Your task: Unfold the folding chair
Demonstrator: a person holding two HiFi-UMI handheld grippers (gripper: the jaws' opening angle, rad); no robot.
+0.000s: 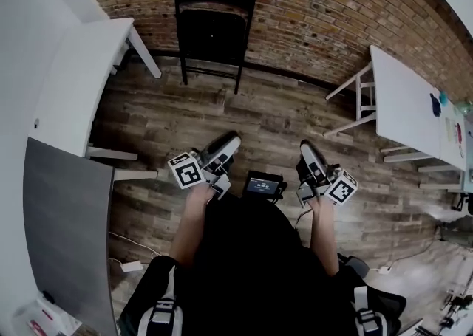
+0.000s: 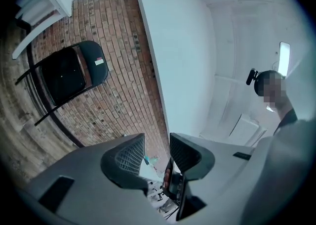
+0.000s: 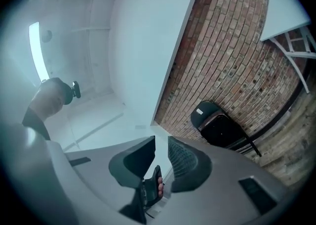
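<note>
A black folding chair (image 1: pixel 214 24) stands against the brick wall at the far side of the room, well away from both grippers. It also shows small in the left gripper view (image 2: pixel 69 78) and in the right gripper view (image 3: pixel 222 130). My left gripper (image 1: pixel 229 139) is held close to the person's body, its jaws apart with nothing between them (image 2: pixel 157 142). My right gripper (image 1: pixel 307 146) is held level beside it, with only a narrow gap between its jaws and nothing in it (image 3: pixel 161 142). Neither gripper touches anything.
A white table (image 1: pixel 81 83) stands at the left and another white table (image 1: pixel 410 105) at the right. A grey tabletop (image 1: pixel 63 224) is near left. A small black device (image 1: pixel 264 185) hangs at the person's waist. A white plug and cable (image 1: pixel 131 266) lie on the wooden floor.
</note>
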